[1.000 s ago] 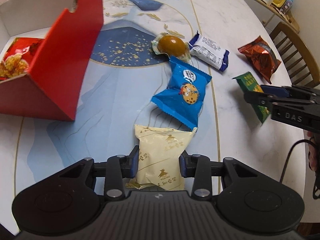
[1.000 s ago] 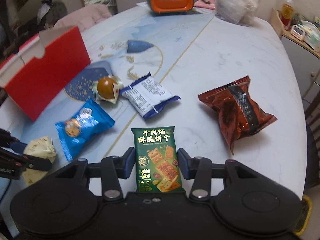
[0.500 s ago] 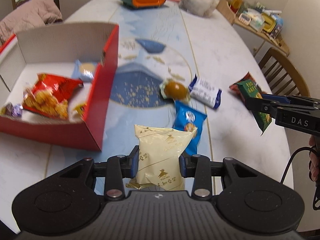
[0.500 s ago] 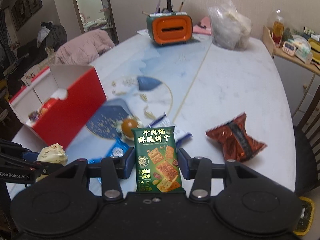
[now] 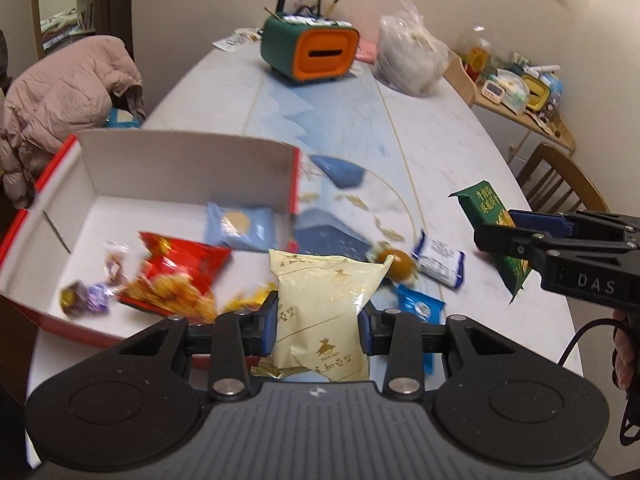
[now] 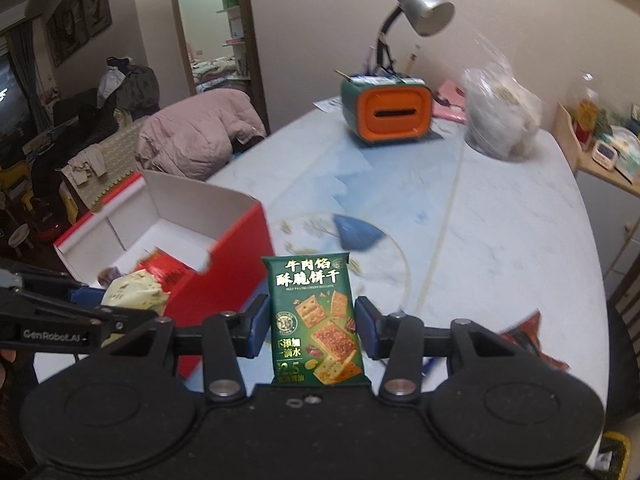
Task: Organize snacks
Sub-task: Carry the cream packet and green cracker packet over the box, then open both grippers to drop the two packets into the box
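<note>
Marble-patterned table (image 5: 436, 128) — red box (image 5: 160, 168), orange-green organizer (image 5: 310, 54), desk lamp (image 6: 416, 12).

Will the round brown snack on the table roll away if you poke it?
Probably a little. The round brown snack looks ball-shaped, so it could roll. Its crinkly clear wrapper would likely stop it soon, and the white-and-blue packet close beside it might block it.

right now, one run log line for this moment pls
left gripper: shut on cream packet | right gripper: shut on green cracker packet | both lifted near red box | loose snacks on table
</note>
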`<state>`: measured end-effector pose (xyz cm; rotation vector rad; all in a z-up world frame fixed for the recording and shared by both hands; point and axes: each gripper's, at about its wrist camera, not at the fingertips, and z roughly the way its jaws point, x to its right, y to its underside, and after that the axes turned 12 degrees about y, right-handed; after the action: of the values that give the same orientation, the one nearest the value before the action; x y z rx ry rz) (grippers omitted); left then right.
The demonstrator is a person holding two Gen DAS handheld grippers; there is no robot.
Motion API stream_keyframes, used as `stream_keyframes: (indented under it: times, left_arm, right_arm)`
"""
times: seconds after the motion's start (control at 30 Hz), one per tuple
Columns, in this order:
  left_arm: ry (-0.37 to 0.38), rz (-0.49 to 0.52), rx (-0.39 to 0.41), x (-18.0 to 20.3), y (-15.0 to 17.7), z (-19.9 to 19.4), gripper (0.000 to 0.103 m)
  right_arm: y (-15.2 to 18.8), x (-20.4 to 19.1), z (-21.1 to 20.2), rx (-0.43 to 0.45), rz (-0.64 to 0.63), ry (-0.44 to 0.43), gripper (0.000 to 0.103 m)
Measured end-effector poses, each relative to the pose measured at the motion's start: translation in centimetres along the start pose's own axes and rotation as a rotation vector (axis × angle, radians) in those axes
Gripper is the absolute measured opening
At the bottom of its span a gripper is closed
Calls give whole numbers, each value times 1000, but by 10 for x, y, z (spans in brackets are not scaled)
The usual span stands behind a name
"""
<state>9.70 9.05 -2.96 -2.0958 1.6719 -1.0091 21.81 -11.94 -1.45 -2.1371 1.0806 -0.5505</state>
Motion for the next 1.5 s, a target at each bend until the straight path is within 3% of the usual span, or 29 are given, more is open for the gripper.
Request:
stream_keyframes:
  times: [0.37,0.77,1.1,1.5]
  left_arm:
    - [-22,12,42,-73,-24,-39,37]
    - [-56,13,8,-149,-47,-43,37]
    - [-69,9,-81,-194,-65,-14,37]
    - [-72,28,-232,-217,-69,30,37]
  right_arm:
    - [-36,-77,10,32,-29,-22,44]
    - [-61,-147,47,5,-23,-33,44]
    - [-61,-174,101,-103,-5,11,44]
    - [-54,-190,143,-203,-46,66,44]
